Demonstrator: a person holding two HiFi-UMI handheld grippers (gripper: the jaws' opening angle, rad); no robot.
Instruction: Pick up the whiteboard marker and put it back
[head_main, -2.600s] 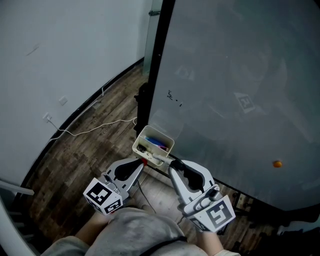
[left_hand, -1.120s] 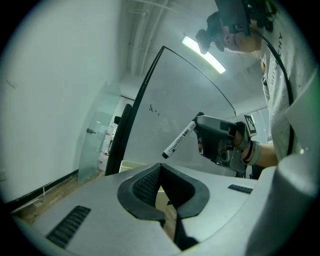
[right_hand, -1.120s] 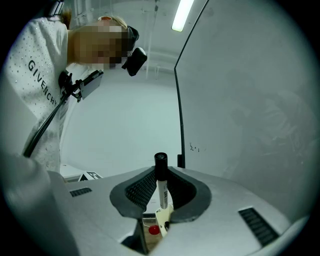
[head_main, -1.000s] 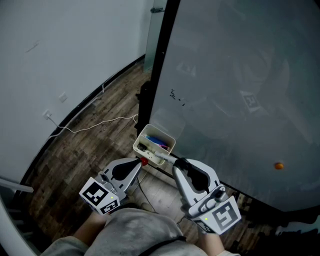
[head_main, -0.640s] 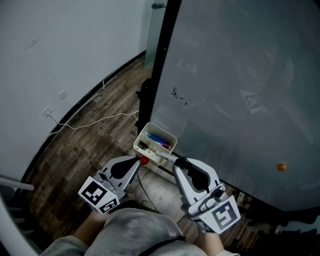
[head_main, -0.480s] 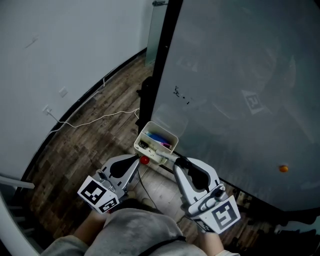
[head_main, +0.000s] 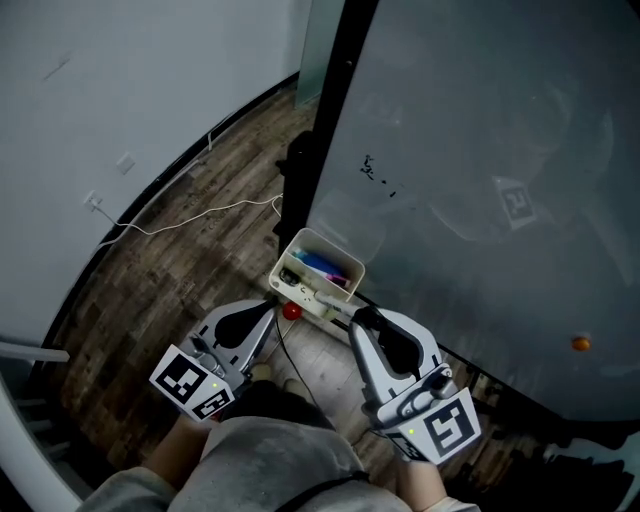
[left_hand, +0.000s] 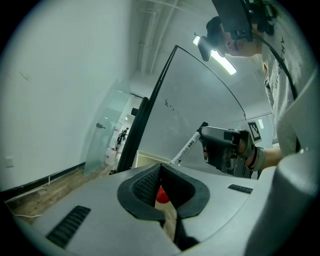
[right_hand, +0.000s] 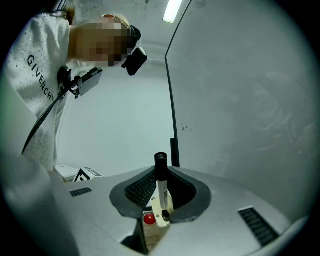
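Note:
The whiteboard marker (head_main: 325, 298), white with a black end, is clamped in my right gripper (head_main: 356, 318), which is shut on it; its free end reaches toward the cream tray (head_main: 345, 262) on the whiteboard's lower edge. In the right gripper view the marker (right_hand: 160, 190) stands between the jaws of the gripper (right_hand: 161, 196). My left gripper (head_main: 277, 319) is shut on a small red cap (head_main: 291, 311), just left of the marker's free end. The left gripper view shows the cap (left_hand: 161, 195) between the jaws and the marker (left_hand: 186, 149) beyond.
A large grey whiteboard (head_main: 480, 150) with a black frame fills the right side, with a small scribble (head_main: 378, 170) and an orange magnet (head_main: 580, 343). The tray holds a blue marker (head_main: 320, 264) and others. A white cable (head_main: 200, 215) runs across the wooden floor.
The head view has shifted, so the tray and board sit a little higher and further right. Both grippers stay at the tray, still shut on the cap and the marker.

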